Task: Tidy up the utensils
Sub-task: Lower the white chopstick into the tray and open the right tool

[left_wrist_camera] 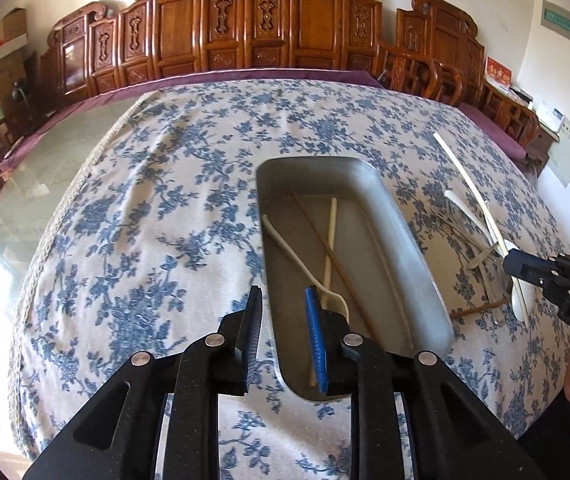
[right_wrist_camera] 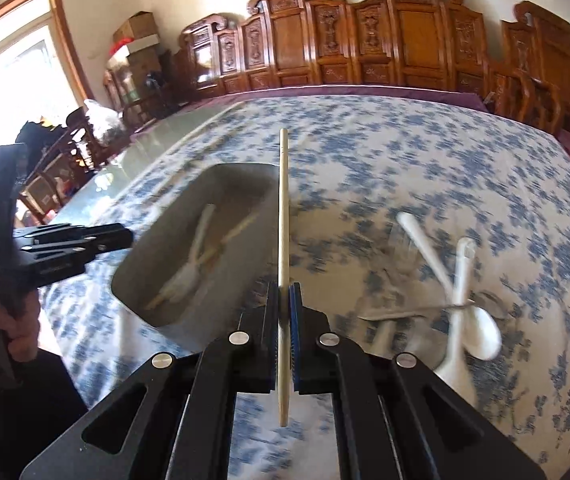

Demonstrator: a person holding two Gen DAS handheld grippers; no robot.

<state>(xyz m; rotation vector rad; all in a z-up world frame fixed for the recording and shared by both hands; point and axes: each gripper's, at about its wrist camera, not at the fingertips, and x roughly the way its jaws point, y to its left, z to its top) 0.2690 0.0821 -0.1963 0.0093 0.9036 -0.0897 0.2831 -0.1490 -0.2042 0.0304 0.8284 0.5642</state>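
A grey metal tray (left_wrist_camera: 413, 240) lies on the floral tablecloth and holds a white spoon (left_wrist_camera: 297, 256), a cream chopstick (left_wrist_camera: 331, 236) and a brown chopstick (left_wrist_camera: 325, 244). My left gripper (left_wrist_camera: 285, 312) is open and empty over the tray's near left rim. My right gripper (right_wrist_camera: 284, 304) is shut on a cream chopstick (right_wrist_camera: 283, 200), held above the cloth to the right of the tray (right_wrist_camera: 225, 300); the same chopstick (left_wrist_camera: 469, 176) shows in the left wrist view. White spoons (right_wrist_camera: 481, 332) and metal cutlery (right_wrist_camera: 405, 314) lie in a loose pile to the right.
The tablecloth (left_wrist_camera: 145, 208) covers the table; bare glass top (left_wrist_camera: 45, 184) shows at the left. A brown chopstick (left_wrist_camera: 481, 308) lies by the tray's right side. Carved wooden chairs (left_wrist_camera: 245, 28) line the far edge. The right wrist view is motion-blurred.
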